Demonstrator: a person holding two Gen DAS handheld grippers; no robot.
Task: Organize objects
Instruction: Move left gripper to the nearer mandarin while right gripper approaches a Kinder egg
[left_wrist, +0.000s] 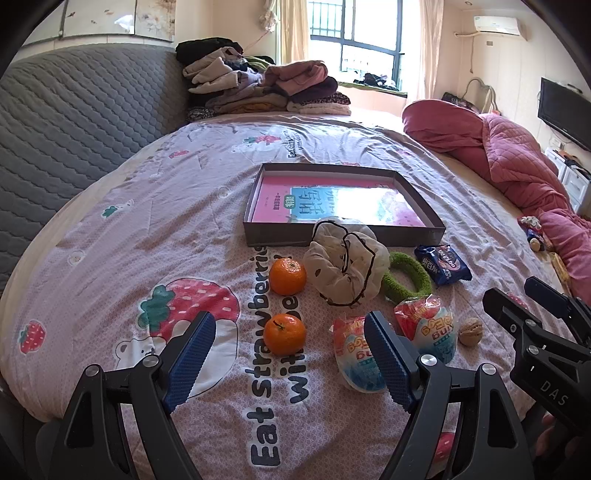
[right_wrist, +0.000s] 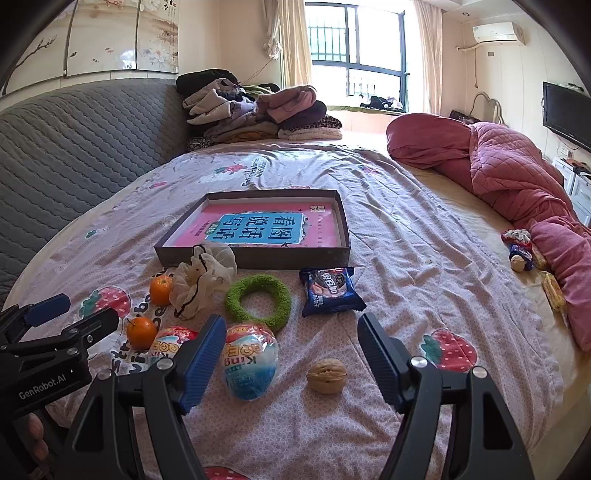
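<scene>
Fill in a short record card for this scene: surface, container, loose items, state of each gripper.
surface: bed sheet
container: shallow box, pink book inside
loose items: two oranges, two egg-shaped packets, walnut, green ring, white scrunchie, blue snack pack
left gripper: open, empty
right gripper: open, empty

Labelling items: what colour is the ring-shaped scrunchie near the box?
Green, fuzzy scrunchie; clearest in the right wrist view.

bright daylight pours from the window (right_wrist: 356, 55), throwing glare on the book (left_wrist: 369, 201) below it; sharp focus, fisheye edges bend and darken.
</scene>
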